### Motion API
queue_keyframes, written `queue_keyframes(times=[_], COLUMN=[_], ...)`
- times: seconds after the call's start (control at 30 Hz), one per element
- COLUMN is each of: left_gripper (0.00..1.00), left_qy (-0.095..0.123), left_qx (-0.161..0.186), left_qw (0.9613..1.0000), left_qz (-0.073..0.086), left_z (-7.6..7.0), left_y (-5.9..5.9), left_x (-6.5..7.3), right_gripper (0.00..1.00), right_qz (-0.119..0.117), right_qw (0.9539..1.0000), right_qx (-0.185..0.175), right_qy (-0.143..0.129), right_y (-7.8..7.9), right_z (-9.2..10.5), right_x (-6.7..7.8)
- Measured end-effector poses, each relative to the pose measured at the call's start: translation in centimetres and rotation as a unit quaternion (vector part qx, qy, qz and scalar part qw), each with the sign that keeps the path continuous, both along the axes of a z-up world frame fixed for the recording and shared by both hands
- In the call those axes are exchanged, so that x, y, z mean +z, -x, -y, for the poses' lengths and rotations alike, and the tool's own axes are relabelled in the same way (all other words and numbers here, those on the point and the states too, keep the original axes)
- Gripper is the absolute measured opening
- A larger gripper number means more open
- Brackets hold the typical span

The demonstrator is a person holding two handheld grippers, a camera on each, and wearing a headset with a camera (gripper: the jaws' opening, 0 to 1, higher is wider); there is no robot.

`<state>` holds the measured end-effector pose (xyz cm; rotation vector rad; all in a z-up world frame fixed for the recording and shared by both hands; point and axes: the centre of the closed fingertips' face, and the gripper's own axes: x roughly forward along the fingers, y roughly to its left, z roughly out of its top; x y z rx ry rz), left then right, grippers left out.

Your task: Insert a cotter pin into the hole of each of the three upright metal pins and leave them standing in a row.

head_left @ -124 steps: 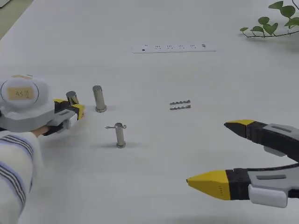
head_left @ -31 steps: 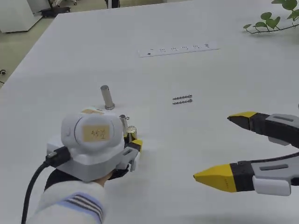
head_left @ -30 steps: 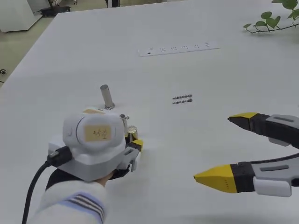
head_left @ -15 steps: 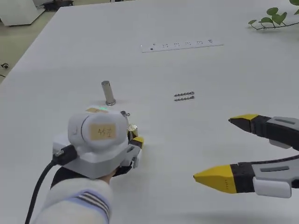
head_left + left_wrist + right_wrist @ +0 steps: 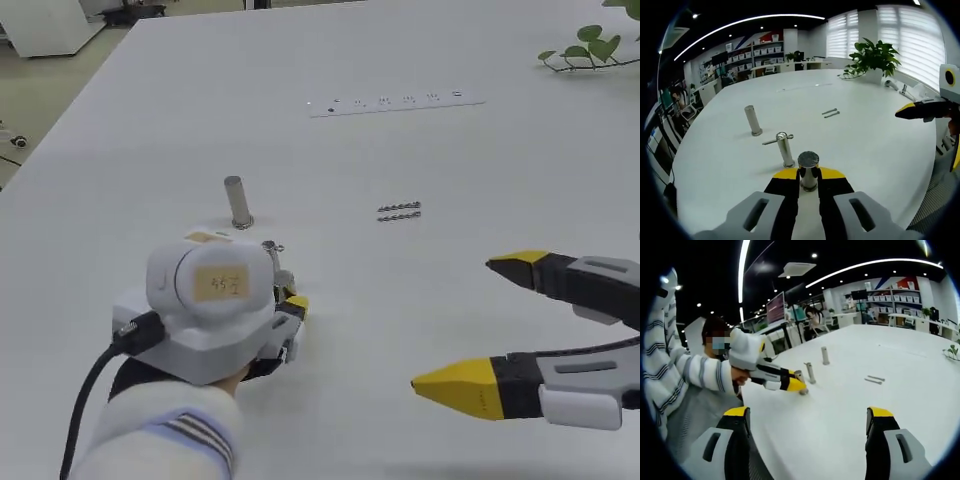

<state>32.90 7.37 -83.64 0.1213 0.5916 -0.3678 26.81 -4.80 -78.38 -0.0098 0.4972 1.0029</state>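
Note:
My left gripper (image 5: 808, 176) is shut on a short upright metal pin (image 5: 808, 167) and holds it low over the white table (image 5: 330, 150). Just beyond it stands a second pin (image 5: 785, 148) with a cotter pin (image 5: 776, 140) through its hole. A bare third pin (image 5: 753, 120) stands farther back left, also seen as the upright pin (image 5: 237, 203) in the head view. Two loose cotter pins (image 5: 400, 211) lie side by side mid-table. My right gripper (image 5: 480, 325) hovers open at the right, with nothing between its yellow fingertips (image 5: 450, 385).
A white power strip (image 5: 395, 102) lies across the far side of the table. A potted plant (image 5: 872, 57) stands at the far right corner. The person's striped sleeve (image 5: 160, 440) and a black cable (image 5: 90, 400) sit at the near left.
Since four seconds ago, my left gripper has carried its pin from the far left to just in front of the pin with the cotter pin. The right gripper has stayed open in place.

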Motion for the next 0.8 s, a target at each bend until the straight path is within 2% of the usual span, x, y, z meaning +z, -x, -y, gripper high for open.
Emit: queue_keyframes(times=[0.03,0.07,0.17,0.2,0.23,0.27,0.3,0.33,0.37,0.43,0.47,0.5,0.53,0.57,0.63,0.7,0.8], left_gripper=[0.15,0.18,0.27,0.31,0.36,0.4,0.47,0.53,0.58,0.63,0.65,0.69,0.71,0.75,0.83,0.9,0.98], left_qy=[-0.022,-0.032,-0.015,-0.007,-0.008,-0.008,-0.003,0.012,0.026,0.054,0.056,0.056,0.046,0.032,0.033,0.048,0.074], left_qx=[-0.017,-0.034,-0.046,-0.063,-0.1,-0.117,-0.12,-0.123,-0.13,-0.138,-0.138,-0.146,-0.163,-0.175,-0.184,-0.198,-0.203], left_qw=[0.9996,0.9989,0.9988,0.998,0.9949,0.9927,0.9923,0.9922,0.9912,0.9889,0.9889,0.9874,0.985,0.9836,0.9821,0.9787,0.9764], left_qz=[-0.004,-0.008,-0.01,-0.007,0.015,0.03,0.031,0.016,0.009,0.007,0.009,0.021,0.035,0.03,0.028,0.026,0.009], left_z=[-0.1,0.0,0.2,0.6,1.3,1.6,1.6,1.7,1.9,2.1,1.9,1.9,1.9,1.7,1.6,1.7,1.5], left_y=[0.2,0.5,0.8,1.1,1.2,1.4,1.7,2.2,2.6,3.1,3.1,3.2,3.3,3.7,4.1,4.7,5.5], left_x=[0.0,0.0,0.6,0.8,1.5,2.0,2.2,2.1,2.2,2.8,3.0,3.5,3.8,3.8,4.0,4.5,4.8], right_gripper=[0.98,0.98,0.98,0.98,0.98,0.98,0.98,0.98,0.98,0.98,0.98,0.98,0.98,0.98,0.98,0.98,0.98], right_qz=[0.0,0.001,0.002,0.002,0.002,0.002,0.002,0.002,0.002,0.004,0.005,0.005,0.006,0.006,0.007,0.006,0.006], right_qw=[1.0,1.0,1.0,1.0,1.0,1.0,1.0,1.0,1.0,1.0,1.0,1.0,1.0,0.9999,0.9999,0.9998,0.9997], right_qx=[0.0,0.001,0.002,0.002,0.002,0.003,0.003,0.003,0.003,0.005,0.005,0.005,0.006,0.006,0.007,0.01,0.014], right_qy=[0.001,0.001,0.0,0.0,0.001,0.002,0.001,0.0,0.0,0.001,0.003,0.004,0.005,0.005,0.008,0.013,0.019], right_y=[0.0,0.0,0.0,0.0,0.0,0.0,0.0,0.0,-0.1,-0.1,-0.1,-0.1,-0.1,-0.2,-0.3,-0.3,-0.6], right_z=[0.0,0.0,0.0,0.0,0.1,0.1,0.1,0.1,0.1,0.2,0.2,0.3,0.3,0.4,0.5,0.6,0.6], right_x=[0.0,0.1,0.1,0.1,0.1,0.2,0.2,0.3,0.4,0.5,0.5,0.5,0.5,0.6,0.6,0.6,0.6])
